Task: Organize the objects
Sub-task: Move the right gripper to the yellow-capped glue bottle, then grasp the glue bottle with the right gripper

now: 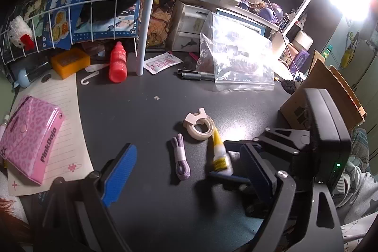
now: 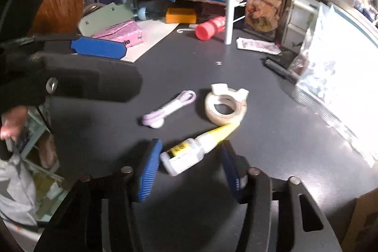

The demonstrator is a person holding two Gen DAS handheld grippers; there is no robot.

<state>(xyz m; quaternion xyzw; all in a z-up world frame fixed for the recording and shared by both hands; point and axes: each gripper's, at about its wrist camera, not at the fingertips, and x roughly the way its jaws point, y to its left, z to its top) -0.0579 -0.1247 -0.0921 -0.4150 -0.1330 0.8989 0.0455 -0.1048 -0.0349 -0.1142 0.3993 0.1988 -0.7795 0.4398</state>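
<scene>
I see a dark counter (image 2: 271, 134) crowded with clutter along its far edge. My right tool (image 2: 191, 164) hangs low over it with its blue pads (image 2: 148, 171) on either side of a small white glue bottle (image 2: 186, 155), whose yellow nozzle points toward 1 o'clock; the jaws stand at a middling width, and a sliver of gap shows beside each pad, so nothing is gripped. Just beyond the nozzle, at 12 o'clock, lies a roll of beige tape (image 2: 225, 106), apparently touching the nozzle tip. At 10 o'clock from the bottle lies a coiled lilac cable (image 2: 169, 108) bound by a white strap, apart from the tape. My left tool (image 1: 186, 171) is spread wide and empty, over the counter above the cable. At its 9 o'clock a pink pouch (image 1: 30, 141) rests on lined paper (image 1: 68, 122).
</scene>
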